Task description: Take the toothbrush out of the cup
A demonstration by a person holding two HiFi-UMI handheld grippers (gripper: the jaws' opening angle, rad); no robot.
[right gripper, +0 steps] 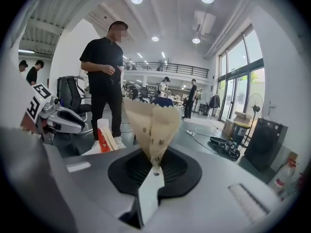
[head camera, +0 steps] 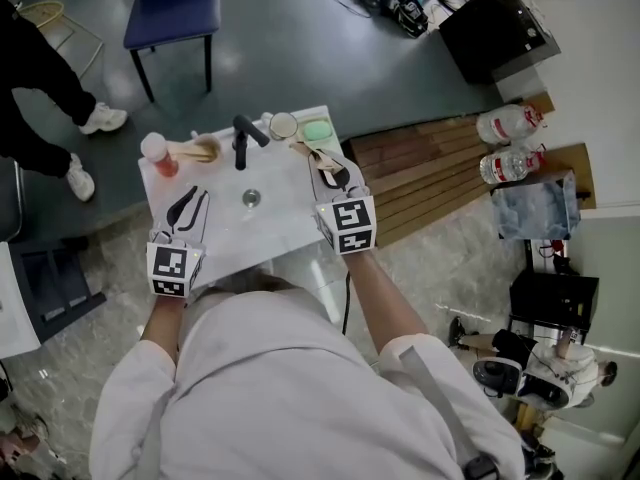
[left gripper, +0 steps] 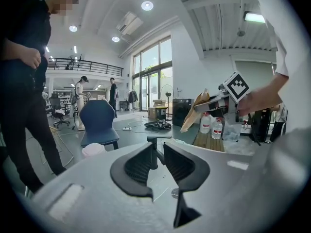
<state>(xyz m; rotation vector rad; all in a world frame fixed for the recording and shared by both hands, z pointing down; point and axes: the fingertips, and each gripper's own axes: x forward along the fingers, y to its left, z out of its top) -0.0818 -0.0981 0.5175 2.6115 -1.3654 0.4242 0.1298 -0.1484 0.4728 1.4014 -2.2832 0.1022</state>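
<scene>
one white washbasin [head camera: 282, 234] (grey floor [head camera: 300, 58] around)

Seemingly matt paper toothbrush wrapper [right gripper: 151, 125]; matt tap [head camera: 243, 140].

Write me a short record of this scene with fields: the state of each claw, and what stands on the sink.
left claw: open, nothing between its jaws, over the left part of the sink
right claw: shut on a tan paper packet
sink: white, with a black faucet and a drain
far edge, left: red cup
far edge, right: pale cup, green pad
toothbrush: not seen bare; it may be inside the packet
</scene>
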